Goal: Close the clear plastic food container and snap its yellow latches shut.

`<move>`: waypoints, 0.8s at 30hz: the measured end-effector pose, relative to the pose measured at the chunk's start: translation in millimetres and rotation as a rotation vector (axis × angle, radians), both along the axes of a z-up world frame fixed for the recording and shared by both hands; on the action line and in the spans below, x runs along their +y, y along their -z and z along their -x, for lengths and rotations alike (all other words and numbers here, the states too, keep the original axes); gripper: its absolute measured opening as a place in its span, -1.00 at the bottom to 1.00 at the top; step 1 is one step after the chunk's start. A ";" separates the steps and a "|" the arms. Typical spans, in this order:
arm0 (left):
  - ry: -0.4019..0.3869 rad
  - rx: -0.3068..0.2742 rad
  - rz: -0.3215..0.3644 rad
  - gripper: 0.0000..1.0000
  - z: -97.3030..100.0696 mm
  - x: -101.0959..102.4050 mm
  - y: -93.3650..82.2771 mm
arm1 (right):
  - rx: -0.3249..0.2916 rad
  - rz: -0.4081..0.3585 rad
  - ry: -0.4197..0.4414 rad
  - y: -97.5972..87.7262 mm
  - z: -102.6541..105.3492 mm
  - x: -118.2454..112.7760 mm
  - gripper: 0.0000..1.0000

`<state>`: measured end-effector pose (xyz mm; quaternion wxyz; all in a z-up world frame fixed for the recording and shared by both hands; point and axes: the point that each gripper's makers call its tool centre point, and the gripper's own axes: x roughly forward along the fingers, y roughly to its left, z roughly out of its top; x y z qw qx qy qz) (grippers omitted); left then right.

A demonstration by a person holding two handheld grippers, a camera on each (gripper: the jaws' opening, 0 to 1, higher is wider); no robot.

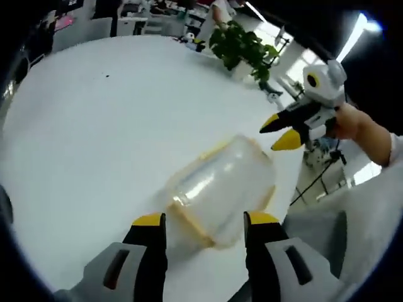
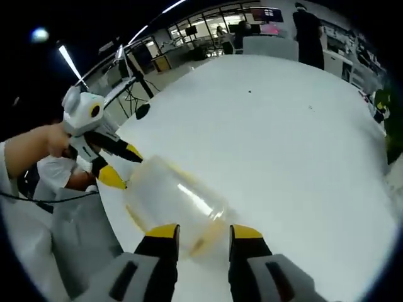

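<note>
- We see the clear food container on the white table, near its edge, just beyond our left tool, whose jaws stand apart and empty.
- The left gripper view alone shows a leafy plant at the far edge.
- The right tool is likewise open before the container.
- Its yellow latches blur; we cannot tell whether they are snapped.
</note>
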<state>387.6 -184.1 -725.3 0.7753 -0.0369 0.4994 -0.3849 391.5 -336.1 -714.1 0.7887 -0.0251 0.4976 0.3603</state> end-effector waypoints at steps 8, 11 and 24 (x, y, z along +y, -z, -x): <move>-0.120 0.017 -0.012 -0.13 -0.8 -0.5 11.6 | 0.038 0.013 0.008 15.8 8.6 4.8 -0.45; -0.169 0.077 0.026 -0.14 1.4 -6.5 13.6 | 0.078 0.010 0.020 22.4 12.9 5.5 -0.48; -0.191 0.084 -0.006 -0.16 1.8 -11.3 18.8 | 0.071 0.031 0.025 20.9 14.2 10.9 -0.54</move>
